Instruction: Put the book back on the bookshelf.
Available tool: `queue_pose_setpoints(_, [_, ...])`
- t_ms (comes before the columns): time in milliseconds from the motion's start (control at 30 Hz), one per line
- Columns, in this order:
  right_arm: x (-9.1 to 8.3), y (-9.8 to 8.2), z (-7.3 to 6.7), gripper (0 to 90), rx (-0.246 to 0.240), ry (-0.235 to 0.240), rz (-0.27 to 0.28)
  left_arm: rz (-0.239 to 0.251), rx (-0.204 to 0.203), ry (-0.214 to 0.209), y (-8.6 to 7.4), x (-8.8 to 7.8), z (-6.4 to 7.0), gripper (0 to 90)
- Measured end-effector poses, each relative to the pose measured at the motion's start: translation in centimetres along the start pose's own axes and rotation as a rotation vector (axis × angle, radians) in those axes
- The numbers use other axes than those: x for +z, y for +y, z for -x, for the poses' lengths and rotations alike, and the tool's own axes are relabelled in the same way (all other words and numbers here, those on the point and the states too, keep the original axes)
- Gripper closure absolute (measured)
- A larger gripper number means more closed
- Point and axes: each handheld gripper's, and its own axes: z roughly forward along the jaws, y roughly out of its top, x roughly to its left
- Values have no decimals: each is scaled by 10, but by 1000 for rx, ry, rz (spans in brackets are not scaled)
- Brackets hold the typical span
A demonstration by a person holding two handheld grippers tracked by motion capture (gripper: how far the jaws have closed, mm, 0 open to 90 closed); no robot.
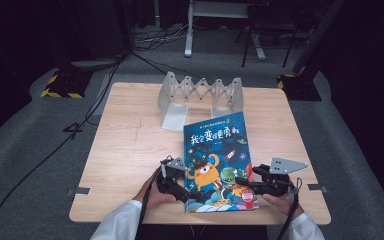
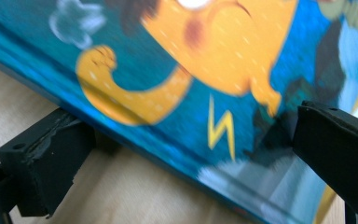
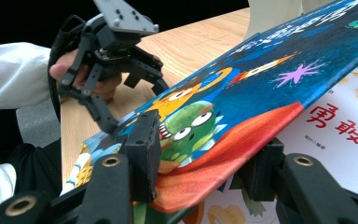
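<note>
A picture book (image 1: 215, 155) with a blue cover and an orange monster lies on the wooden table (image 1: 125, 150), close to the near edge. My left gripper (image 1: 180, 187) is at the book's lower left corner. In the left gripper view it (image 2: 191, 163) stands open, one jaw on the table beside the spine edge and the other over the cover (image 2: 205, 70). My right gripper (image 1: 252, 182) is at the book's right edge. It (image 3: 203, 163) is shut on the lifted front cover (image 3: 270, 79), one jaw above and one below, with a white inside page (image 3: 335, 135) showing beneath. The left gripper (image 3: 135, 105) also appears there, held by a hand.
A grey accordion-style folding rack (image 1: 200, 92) stands at the table's far side, with a white sheet (image 1: 175, 117) lying in front of it. Bare wood stretches left of the book. Cables and stand bases sit on the grey floor beyond the table.
</note>
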Motion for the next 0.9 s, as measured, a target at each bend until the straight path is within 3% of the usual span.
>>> queue_pose_setpoints(267, [1, -3, 5, 548, 16, 10, -1, 20, -32, -13, 8, 0, -14, 14])
queue_pose_setpoints(467, [-2, -5, 6, 557, 0, 36, 0, 100, -41, 10, 4, -11, -11, 139])
queue_pose_setpoints(567, [-3, -5, 5, 570, -1, 53, 2, 130, -29, 20, 3, -15, -9, 174])
queue_pose_setpoints(667, [-6, -6, 2, 589, -12, 69, -7, 177, 4, 41, 1, -26, -3, 270])
queue_pose_setpoints(900, [-11, -9, -2, 605, -22, 69, -24, 235, 59, 37, 2, -41, 12, 289])
